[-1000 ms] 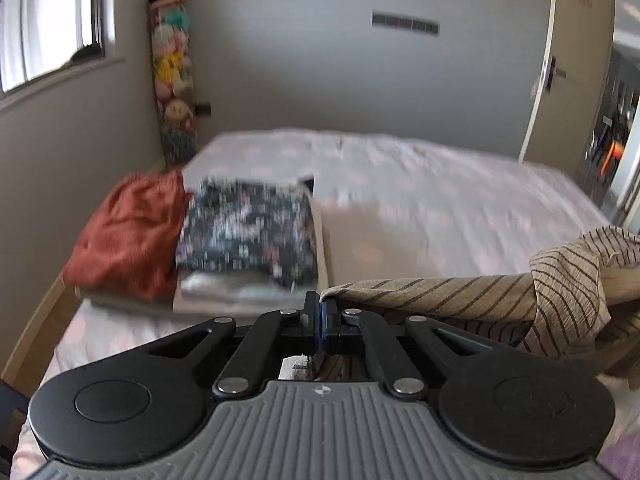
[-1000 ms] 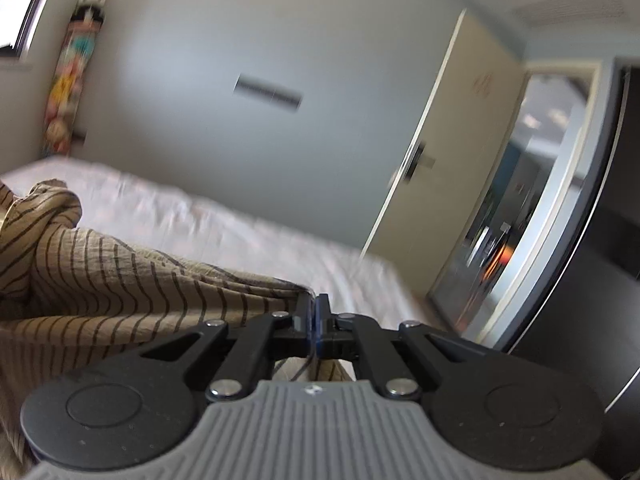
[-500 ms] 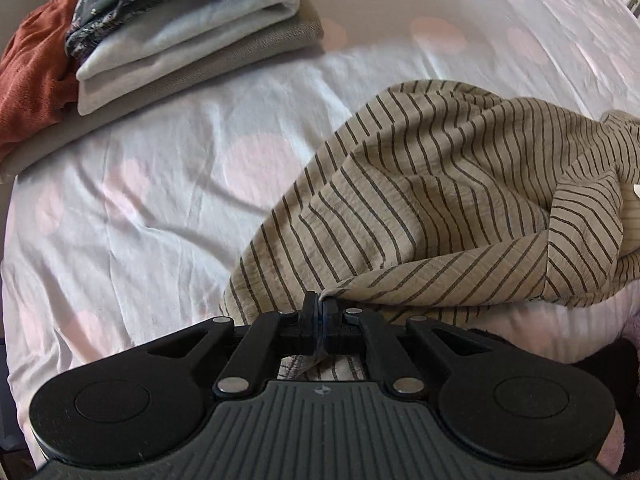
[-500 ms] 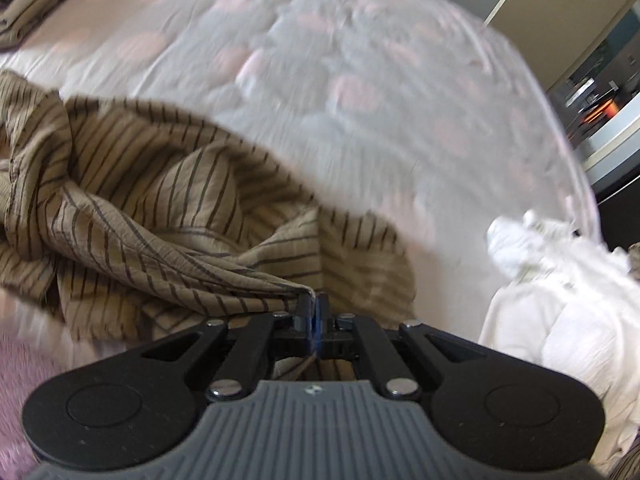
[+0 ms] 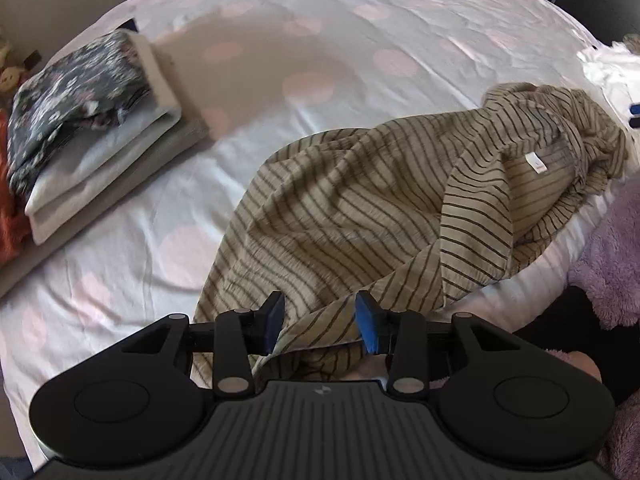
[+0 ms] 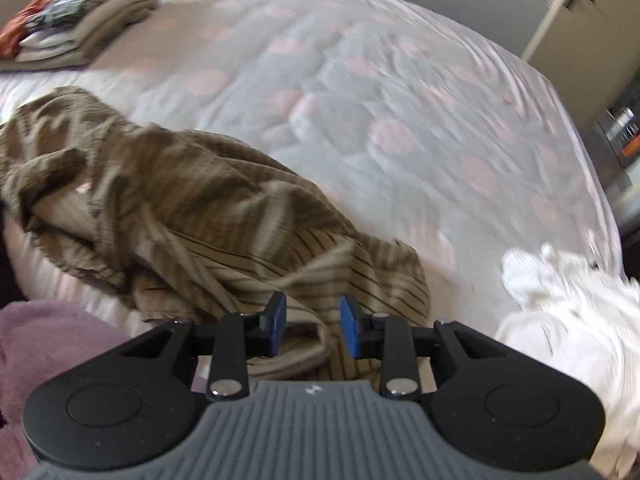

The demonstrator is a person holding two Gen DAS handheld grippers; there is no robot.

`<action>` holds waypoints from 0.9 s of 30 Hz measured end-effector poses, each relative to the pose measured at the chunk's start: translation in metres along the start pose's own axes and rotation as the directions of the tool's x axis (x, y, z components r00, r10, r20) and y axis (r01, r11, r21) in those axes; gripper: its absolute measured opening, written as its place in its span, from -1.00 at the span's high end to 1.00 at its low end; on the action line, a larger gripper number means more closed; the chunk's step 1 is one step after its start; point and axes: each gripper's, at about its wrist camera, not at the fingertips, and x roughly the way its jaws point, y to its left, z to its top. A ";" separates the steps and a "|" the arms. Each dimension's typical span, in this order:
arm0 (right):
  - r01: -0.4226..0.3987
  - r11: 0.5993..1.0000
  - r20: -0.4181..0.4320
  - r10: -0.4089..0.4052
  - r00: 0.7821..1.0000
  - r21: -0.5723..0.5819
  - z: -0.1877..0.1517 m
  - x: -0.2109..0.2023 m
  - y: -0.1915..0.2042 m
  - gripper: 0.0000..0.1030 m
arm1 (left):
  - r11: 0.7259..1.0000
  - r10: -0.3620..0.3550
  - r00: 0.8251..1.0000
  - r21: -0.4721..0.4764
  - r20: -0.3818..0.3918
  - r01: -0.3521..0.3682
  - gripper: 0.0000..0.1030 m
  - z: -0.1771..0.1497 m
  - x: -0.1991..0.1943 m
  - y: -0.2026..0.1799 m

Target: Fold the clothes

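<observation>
Striped shirt lies crumpled on the bed, right under both tools. Left hand-held gripper has just been opening; its jaws stand apart with a shirt edge loose between them. Right hand-held gripper has just been opening too, shirt cloth between its jaws. Folded clothes sit far ahead to the left.

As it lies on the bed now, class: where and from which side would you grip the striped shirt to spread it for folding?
The striped shirt lies crumpled, its collar, marked by the white label, bunched at the right. Probably best: pinch the near hem edge from above, where it lies flattest, under the left gripper and right gripper. Both have just been opening; cloth lies between the jaws, unpressed.
</observation>
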 end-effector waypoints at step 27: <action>-0.213 0.900 -0.142 0.171 0.975 -0.379 0.004 0.072 0.059 0.41 | 0.933 -0.043 0.970 0.337 -0.239 0.124 0.54 0.011 0.107 -0.059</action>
